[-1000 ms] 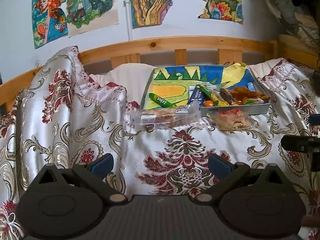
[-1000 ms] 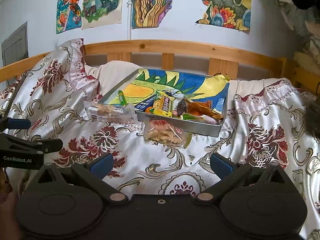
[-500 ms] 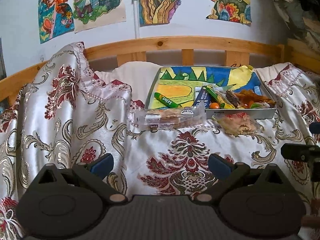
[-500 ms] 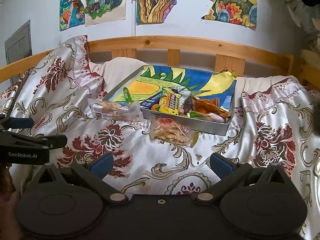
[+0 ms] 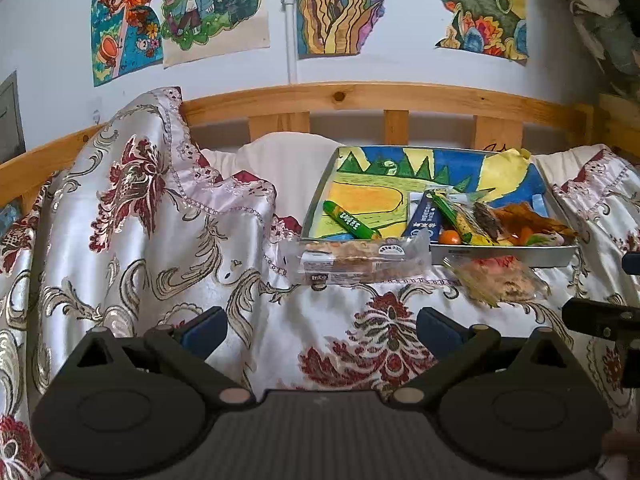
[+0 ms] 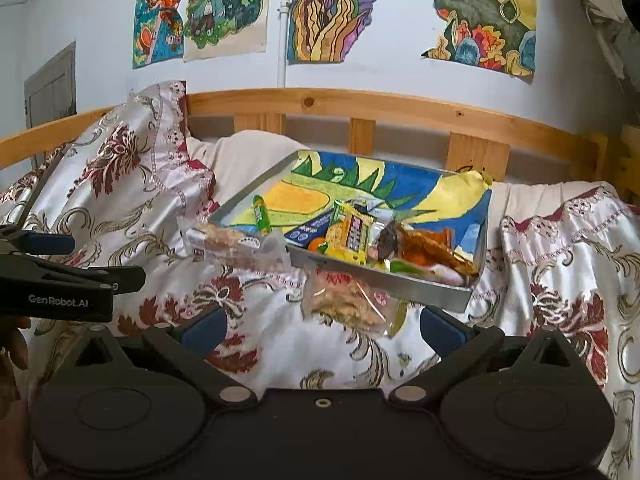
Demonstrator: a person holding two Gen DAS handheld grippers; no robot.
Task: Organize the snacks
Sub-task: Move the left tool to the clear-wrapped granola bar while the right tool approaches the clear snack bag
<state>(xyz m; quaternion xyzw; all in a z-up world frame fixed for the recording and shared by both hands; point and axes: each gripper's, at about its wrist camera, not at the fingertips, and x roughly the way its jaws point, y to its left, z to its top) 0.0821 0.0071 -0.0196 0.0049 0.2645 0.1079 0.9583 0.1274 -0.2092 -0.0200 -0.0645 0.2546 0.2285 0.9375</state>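
A metal tray [image 5: 512, 254] [image 6: 420, 286] with a colourful drawing lining it lies on the bed and holds several snacks at its right front: a green stick [image 5: 350, 220], a blue packet [image 5: 424, 216], a yellow packet [image 6: 352, 236]. A long clear packet of biscuits [image 5: 356, 258] [image 6: 236, 246] leans on the tray's front left. A clear bag of crackers [image 5: 496, 278] [image 6: 348, 304] lies before the tray. My left gripper [image 5: 320, 326] is open and empty, short of the long packet. My right gripper [image 6: 320, 326] is open and empty, just before the cracker bag.
A floral satin bedspread [image 5: 140, 220] covers the bed and rises in a heap at the left. A wooden bed rail [image 5: 360, 98] and a wall with drawings stand behind. The left gripper shows at the left edge of the right wrist view [image 6: 68, 280].
Both grippers have moved forward towards the tray, so the snacks look larger and nearer. Both stay open. Nothing was taken hold of.
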